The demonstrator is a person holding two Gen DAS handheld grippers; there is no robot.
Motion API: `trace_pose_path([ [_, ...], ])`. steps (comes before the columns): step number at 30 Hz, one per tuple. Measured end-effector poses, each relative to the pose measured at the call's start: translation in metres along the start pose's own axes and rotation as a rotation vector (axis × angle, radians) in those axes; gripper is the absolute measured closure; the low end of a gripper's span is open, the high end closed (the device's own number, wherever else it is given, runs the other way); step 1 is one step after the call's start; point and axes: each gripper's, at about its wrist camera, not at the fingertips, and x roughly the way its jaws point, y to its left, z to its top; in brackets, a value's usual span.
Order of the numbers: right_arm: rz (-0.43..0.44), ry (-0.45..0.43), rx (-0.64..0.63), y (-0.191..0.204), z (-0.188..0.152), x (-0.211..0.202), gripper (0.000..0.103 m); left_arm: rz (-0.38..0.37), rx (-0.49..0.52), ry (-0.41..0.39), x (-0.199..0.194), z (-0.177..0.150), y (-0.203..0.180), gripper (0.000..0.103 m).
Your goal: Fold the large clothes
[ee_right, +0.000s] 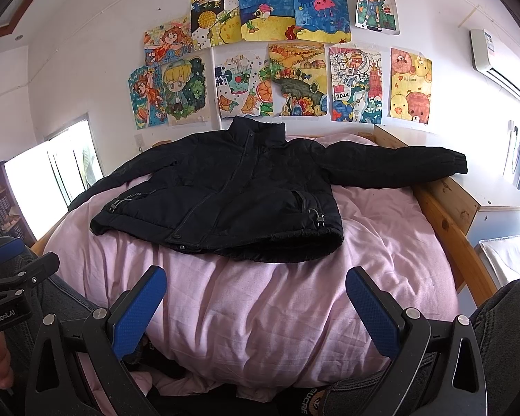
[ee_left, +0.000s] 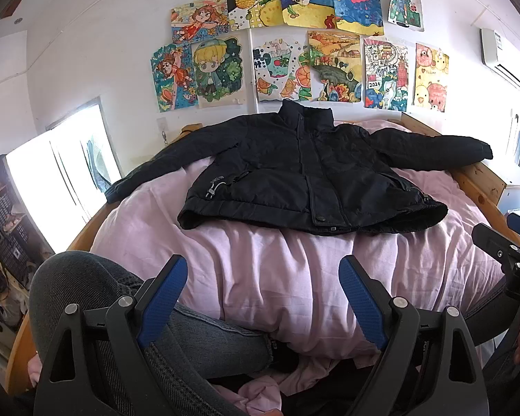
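Note:
A black padded jacket (ee_left: 294,170) lies flat, front up, on a pink duvet (ee_left: 277,270), collar toward the wall, both sleeves spread out sideways. It also shows in the right wrist view (ee_right: 225,190). Its right sleeve (ee_right: 398,166) rests over the wooden bed rail. My left gripper (ee_left: 263,274) is open and empty, well short of the jacket's hem, above the duvet. My right gripper (ee_right: 256,287) is open and empty, also short of the hem. Each gripper shows at the edge of the other's view.
A wooden bed frame (ee_right: 443,208) runs along the right side. A white cabinet (ee_right: 502,208) stands beyond it. Drawings (ee_left: 294,52) cover the wall. A bright window (ee_left: 59,166) is on the left. My knees in grey jeans (ee_left: 86,294) flank the grippers.

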Motion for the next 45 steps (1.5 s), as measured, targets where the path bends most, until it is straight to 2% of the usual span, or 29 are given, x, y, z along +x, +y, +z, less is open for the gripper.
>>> trace_pose_path([
  [17, 0.0, -0.001, 0.002, 0.0, 0.002, -0.001, 0.0, 0.0, 0.0, 0.006, -0.002, 0.001, -0.002, 0.017],
  [25, -0.008, 0.008, 0.011, -0.008, 0.008, -0.001, 0.0, -0.015, -0.027, 0.084, 0.017, 0.015, 0.004, 0.018],
  [30, -0.001, -0.013, 0.057, -0.029, 0.024, 0.008, 0.0, -0.016, 0.006, 0.139, 0.043, 0.051, -0.002, 0.018],
  [33, 0.074, 0.025, 0.129, -0.056, 0.045, 0.025, 0.0, -0.039, 0.026, 0.159, 0.062, 0.081, -0.008, 0.018],
  [35, 0.079, 0.056, 0.146, -0.075, 0.06, 0.037, 0.0, -0.053, 0.032, 0.161, 0.076, 0.106, -0.012, 0.018],
  [39, 0.04, 0.091, 0.138, -0.121, 0.095, 0.054, 0.0, -0.096, 0.03, 0.137, 0.105, 0.15, -0.028, 0.017],
  [42, -0.025, 0.124, 0.123, -0.161, 0.122, 0.067, 0.0, -0.122, 0.039, 0.115, 0.137, 0.182, -0.046, 0.017],
  [45, -0.08, 0.143, 0.159, -0.213, 0.153, 0.079, 0.0, -0.15, 0.068, 0.107, 0.172, 0.207, -0.063, 0.018],
])
